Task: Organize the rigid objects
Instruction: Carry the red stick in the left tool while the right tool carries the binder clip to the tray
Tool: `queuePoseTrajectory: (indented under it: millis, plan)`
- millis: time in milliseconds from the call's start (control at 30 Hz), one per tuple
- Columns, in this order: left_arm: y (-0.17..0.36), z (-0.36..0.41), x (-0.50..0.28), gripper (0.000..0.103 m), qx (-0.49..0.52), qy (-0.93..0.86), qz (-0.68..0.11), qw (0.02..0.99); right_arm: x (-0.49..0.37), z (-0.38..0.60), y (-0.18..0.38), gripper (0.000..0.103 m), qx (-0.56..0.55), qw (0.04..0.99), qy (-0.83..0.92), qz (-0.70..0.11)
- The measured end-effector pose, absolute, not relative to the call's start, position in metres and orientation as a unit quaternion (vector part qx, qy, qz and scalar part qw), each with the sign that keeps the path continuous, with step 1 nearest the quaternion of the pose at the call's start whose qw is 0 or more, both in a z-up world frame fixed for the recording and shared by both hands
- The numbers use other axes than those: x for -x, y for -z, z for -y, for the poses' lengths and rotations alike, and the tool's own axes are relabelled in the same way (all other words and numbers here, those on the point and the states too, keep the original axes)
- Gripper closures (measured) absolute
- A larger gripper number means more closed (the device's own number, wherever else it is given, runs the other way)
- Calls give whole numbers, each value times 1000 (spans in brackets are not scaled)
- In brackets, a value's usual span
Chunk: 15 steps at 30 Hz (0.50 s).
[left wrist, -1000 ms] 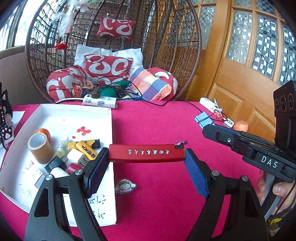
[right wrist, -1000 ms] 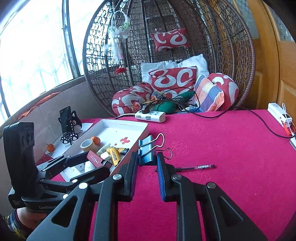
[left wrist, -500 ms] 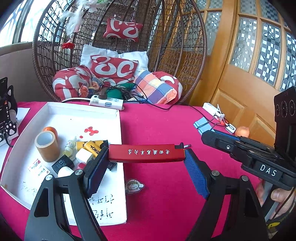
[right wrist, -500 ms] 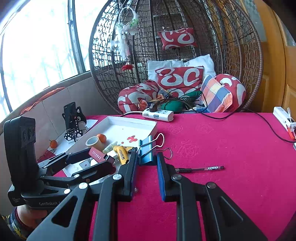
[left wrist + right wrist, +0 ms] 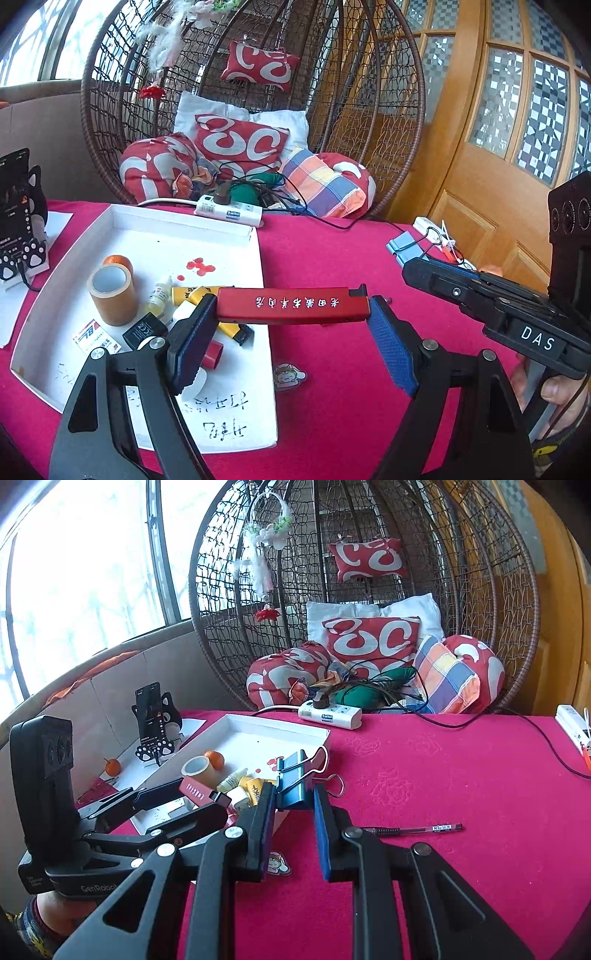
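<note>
Red lighter [image 5: 291,305] with white Chinese lettering clamped in left claw [image 5: 291,332], "DAS"-marked right claw [image 5: 294,812] gripping blue binder clip [image 5: 293,788]

Daylight fills both views, bright and even, coming through the windows [image 5: 85,572] far to the left of the right tool [image 5: 291,805]; the panes are blown out to near white with no detail behind them. The red desk [image 5: 461,775] is evenly lit, with only soft shadows under things ahead of the tools. Focus is sharp in the middle of each view. Fisheye bending curves the wicker chair [image 5: 369,92] and the door [image 5: 498,166], and the corners fall to black.
</note>
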<state>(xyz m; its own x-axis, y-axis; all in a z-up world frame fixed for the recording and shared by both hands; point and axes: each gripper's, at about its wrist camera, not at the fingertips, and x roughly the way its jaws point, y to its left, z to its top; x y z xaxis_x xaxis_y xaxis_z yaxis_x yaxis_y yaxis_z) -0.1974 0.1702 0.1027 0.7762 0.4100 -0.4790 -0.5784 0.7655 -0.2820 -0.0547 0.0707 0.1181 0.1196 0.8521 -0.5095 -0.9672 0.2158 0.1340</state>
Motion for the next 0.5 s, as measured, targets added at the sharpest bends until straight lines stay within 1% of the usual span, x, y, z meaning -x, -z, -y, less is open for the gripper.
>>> queuePoseTrajectory:
  millis: [267,500]
  plan:
    - [-120,-200,222,21,209,-308,-175,911,63,-96,-124,84,121,729,-629,-242]
    - [-132,-246,247,21,214,-358,-166,893,71,-120,-126,84,125,720,-638,-243]
